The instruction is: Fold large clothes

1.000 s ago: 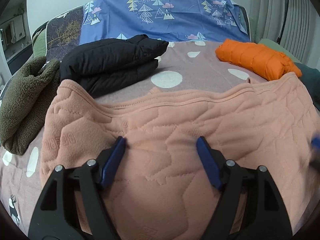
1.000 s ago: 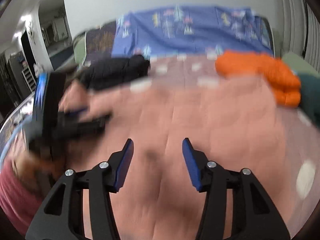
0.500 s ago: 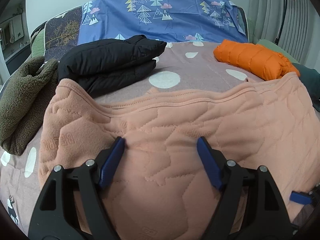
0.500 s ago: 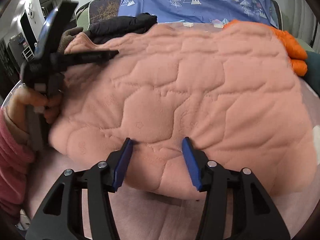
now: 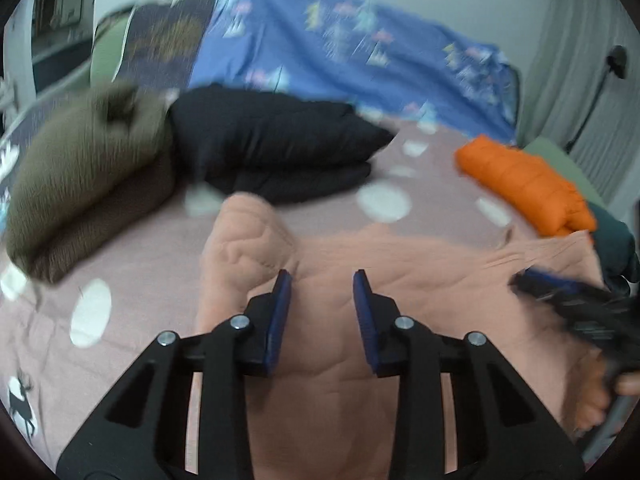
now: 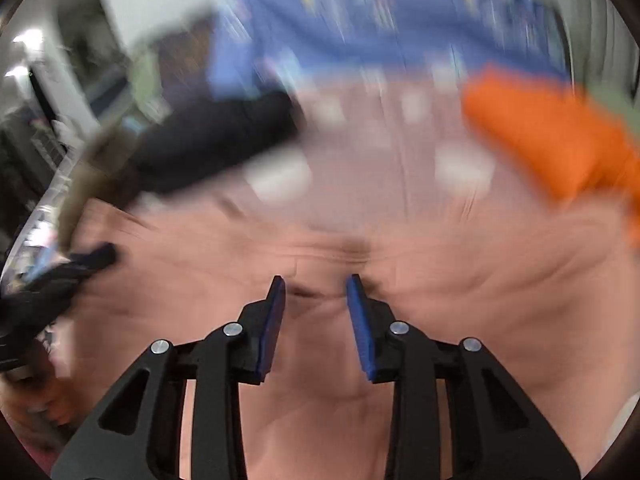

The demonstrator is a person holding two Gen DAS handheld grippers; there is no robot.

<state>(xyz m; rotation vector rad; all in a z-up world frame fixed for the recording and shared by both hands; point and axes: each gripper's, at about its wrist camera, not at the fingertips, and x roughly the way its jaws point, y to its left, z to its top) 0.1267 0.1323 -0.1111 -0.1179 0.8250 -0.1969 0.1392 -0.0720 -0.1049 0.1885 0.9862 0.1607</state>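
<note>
A large salmon-pink quilted garment (image 5: pixel 420 280) lies on the bed and fills the lower part of both views (image 6: pixel 460 280). My left gripper (image 5: pixel 322 276) is over its left part, jaws narrowed with a gap, fabric bunched between them. My right gripper (image 6: pixel 314 280) is over creased fabric, jaws also narrowed with a gap; it shows blurred at the right of the left wrist view (image 5: pixel 560 292). Whether either one pinches the cloth is unclear. Both views are motion-blurred.
On the pink dotted bed cover (image 5: pixel 384 200) lie a folded black jacket (image 5: pixel 272 148), an olive fleece (image 5: pixel 80 168) at the left, a folded orange jacket (image 5: pixel 524 188) and a dark green item (image 5: pixel 612 240) at the right. Blue patterned bedding (image 5: pixel 360 56) is behind.
Both grippers' jaws have narrowed. The left gripper moved left along the garment, whose left edge is now bunched. The right gripper moved up over the creased fabric.
</note>
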